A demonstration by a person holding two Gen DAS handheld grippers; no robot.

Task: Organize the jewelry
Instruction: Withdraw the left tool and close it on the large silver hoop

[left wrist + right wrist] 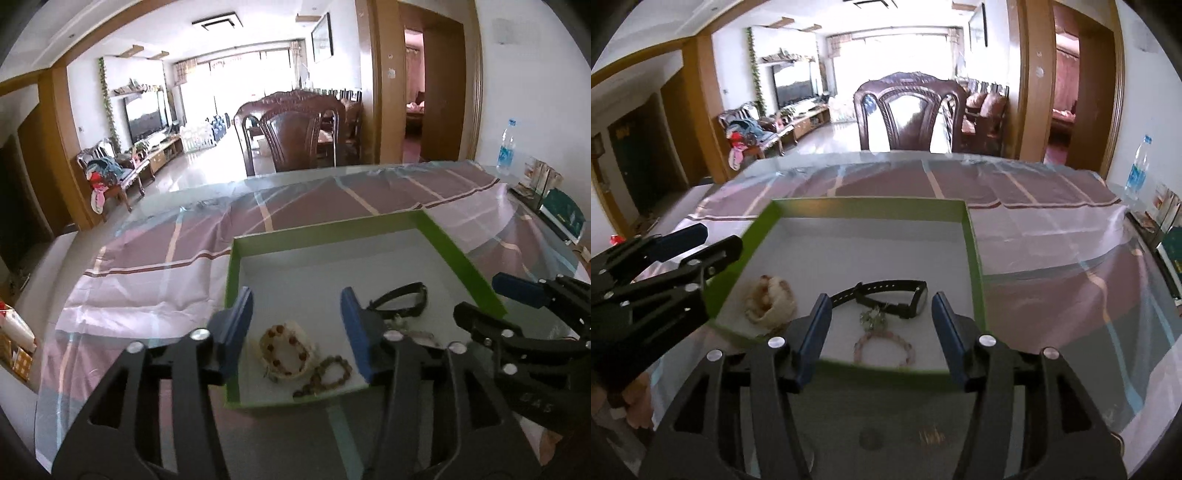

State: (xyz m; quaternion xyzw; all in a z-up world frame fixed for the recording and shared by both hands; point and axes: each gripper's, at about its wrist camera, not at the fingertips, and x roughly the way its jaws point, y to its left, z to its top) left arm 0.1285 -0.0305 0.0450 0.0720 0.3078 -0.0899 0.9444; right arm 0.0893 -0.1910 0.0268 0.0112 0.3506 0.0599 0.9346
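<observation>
Left tongs (297,328) open, lower centre, over green box (458,254) w/ beaded bracelets (286,349), black watch (400,299); right tongs (491,299) at right edge.

- Faint embossed characters stood on the black body of the right gripper (517,295) in the left wrist view; they looked like "OAS" but could not be read with certainty.
- The water bottle (506,147) at the table's far right corner carried a blue label, its print too small to read.
- The green book (565,216) at the right edge showed no legible title.
</observation>
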